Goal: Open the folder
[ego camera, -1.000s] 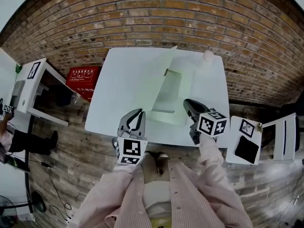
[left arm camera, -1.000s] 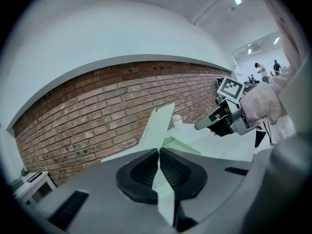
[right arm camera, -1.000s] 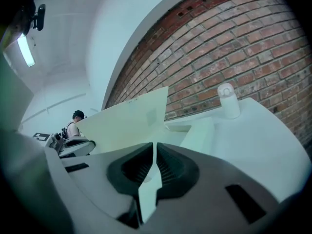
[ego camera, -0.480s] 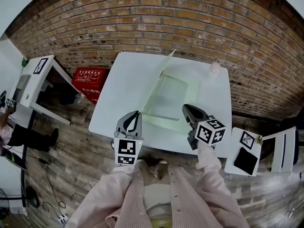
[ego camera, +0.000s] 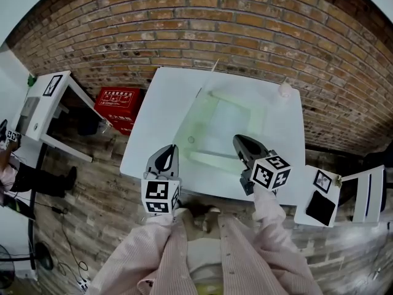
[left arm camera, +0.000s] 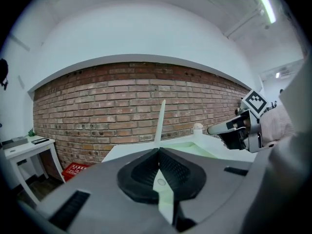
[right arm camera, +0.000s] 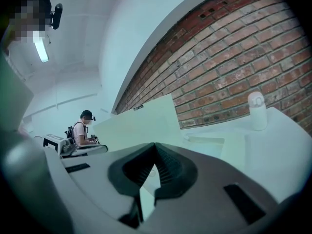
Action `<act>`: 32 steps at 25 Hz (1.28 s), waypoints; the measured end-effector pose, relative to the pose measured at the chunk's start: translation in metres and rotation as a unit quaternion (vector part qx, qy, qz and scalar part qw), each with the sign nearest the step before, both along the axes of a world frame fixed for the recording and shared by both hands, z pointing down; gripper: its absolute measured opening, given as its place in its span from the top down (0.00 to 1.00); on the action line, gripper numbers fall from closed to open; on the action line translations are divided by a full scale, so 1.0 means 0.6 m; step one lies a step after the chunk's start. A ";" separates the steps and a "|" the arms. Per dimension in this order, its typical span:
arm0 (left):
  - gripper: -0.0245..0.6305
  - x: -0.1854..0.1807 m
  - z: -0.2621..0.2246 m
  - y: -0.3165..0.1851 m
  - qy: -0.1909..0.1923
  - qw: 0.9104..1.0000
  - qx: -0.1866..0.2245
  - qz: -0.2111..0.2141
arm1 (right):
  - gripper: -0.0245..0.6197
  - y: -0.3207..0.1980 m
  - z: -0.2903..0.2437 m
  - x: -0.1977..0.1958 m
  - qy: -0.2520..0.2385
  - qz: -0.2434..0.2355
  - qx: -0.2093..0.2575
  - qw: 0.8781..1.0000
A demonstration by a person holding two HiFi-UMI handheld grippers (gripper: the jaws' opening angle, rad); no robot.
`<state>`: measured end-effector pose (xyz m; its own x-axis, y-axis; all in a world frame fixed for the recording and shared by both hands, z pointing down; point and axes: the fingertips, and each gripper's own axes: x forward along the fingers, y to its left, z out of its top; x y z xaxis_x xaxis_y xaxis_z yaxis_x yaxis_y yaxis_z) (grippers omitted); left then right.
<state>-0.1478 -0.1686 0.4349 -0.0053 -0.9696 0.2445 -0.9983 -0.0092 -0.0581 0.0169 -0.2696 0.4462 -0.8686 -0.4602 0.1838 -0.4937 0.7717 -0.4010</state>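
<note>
**Both claws clenched at the near edge of the table, with the folder lying ahead, its cover raised.**

Nearest you, your left gripper [ego camera: 171,150] has its jaw tips pressed together on nothing, and your right gripper [ego camera: 239,142] is clenched the same way, just beside the pale green folder [ego camera: 230,125]; that folder lies mid-way across the white table [ego camera: 153,125], and its cover [left arm camera: 161,121] stands almost edge-on straight ahead of your left claw, as a broad sheet to the left of your right one. Beyond the folder, a small white bottle [ego camera: 284,90] stands apart at the far right corner, in front of the brick wall [ego camera: 215,23]. On the floor to the left are a red crate [ego camera: 116,103] and a white side table [ego camera: 49,94], and to your right a small white stand [ego camera: 310,189]. A person [right arm camera: 84,126] sits at a desk well away.
</note>
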 end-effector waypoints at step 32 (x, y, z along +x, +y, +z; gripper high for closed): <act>0.96 -0.234 0.106 -0.002 0.216 0.974 -0.071 -0.005 | 0.95 0.037 0.003 -0.225 -0.018 0.075 -0.020 0.997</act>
